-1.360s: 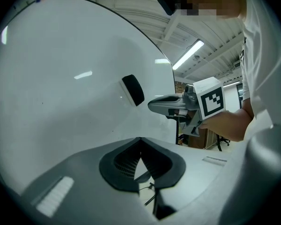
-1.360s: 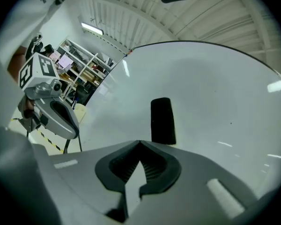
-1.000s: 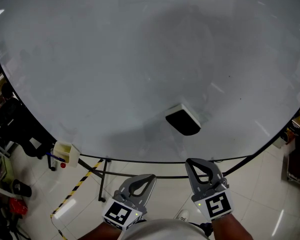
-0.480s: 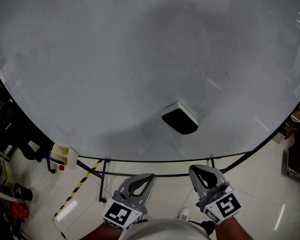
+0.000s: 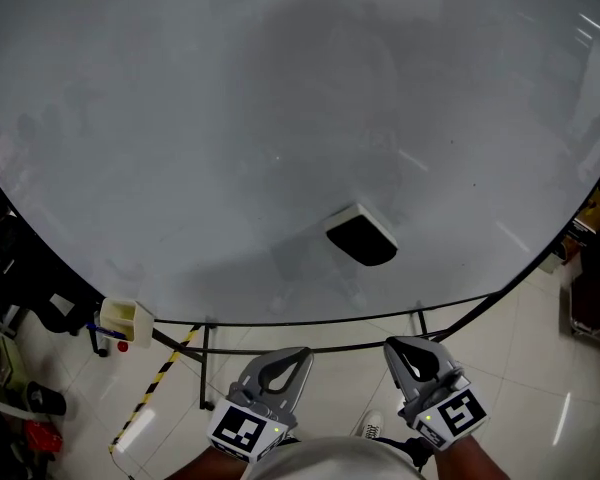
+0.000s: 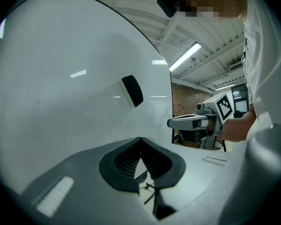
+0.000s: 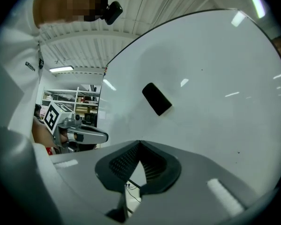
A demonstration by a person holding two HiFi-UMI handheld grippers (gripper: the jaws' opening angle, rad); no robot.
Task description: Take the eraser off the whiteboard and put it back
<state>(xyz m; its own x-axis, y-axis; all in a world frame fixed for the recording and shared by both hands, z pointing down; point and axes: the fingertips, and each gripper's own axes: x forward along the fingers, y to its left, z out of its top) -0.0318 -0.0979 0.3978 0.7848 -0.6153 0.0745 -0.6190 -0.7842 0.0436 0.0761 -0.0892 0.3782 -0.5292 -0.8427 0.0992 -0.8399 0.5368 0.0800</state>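
pale glossy floor tiles (image 5: 325,368) catch the glare from overhead, and a yellow-and-black striped tape (image 5: 160,376) runs across them on the left. above, a ribbed white ceiling (image 7: 145,13) carries long tube lights (image 6: 186,56). a brick wall (image 6: 185,108) and stocked shelves (image 7: 86,100) stand farther back.

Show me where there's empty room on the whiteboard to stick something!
Almost all the whiteboard is bare: everything above, left and right of the eraser, out to the rim. Only the eraser's spot near the bottom edge is taken.

Soft glare from ceiling strip lights (image 6: 185,56) streaks the whiteboard (image 5: 180,118); fisheye edges bend and darken.
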